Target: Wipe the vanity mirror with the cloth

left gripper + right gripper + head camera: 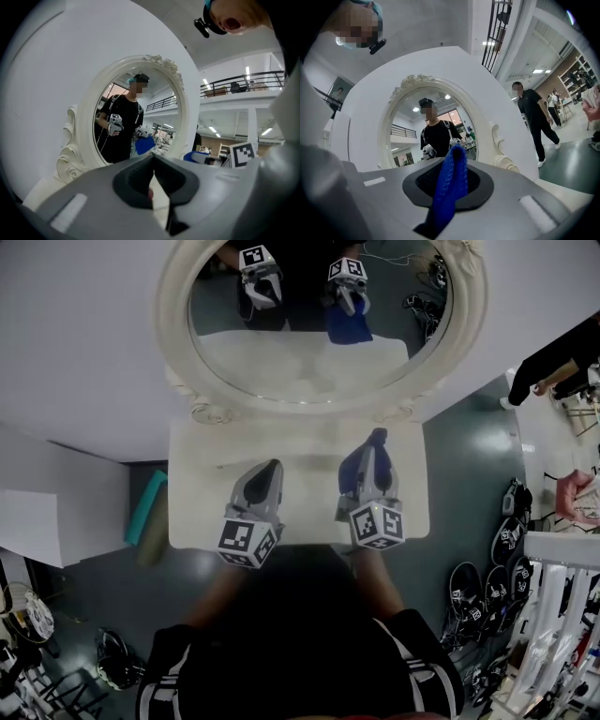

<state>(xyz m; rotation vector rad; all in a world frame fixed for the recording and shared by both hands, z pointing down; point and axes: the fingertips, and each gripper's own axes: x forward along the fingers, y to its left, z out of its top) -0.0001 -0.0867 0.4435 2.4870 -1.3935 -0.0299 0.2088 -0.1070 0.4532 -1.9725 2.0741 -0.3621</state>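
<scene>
cloth [449, 187], blue, sits pinched in right claw [457, 161] facing vanity mirror [319, 324].

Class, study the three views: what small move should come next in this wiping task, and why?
Probably move the right tool forward and up until the blue cloth meets the mirror. The tool is shut on the cloth, but it hangs over the table, short of the glass.

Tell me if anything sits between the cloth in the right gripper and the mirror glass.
Nothing visible does. The right gripper is shut on the blue cloth, and only bare white vanity top lies between it and the vanity mirror. The left gripper, shut and empty, sits off to the left, outside that path.
</scene>
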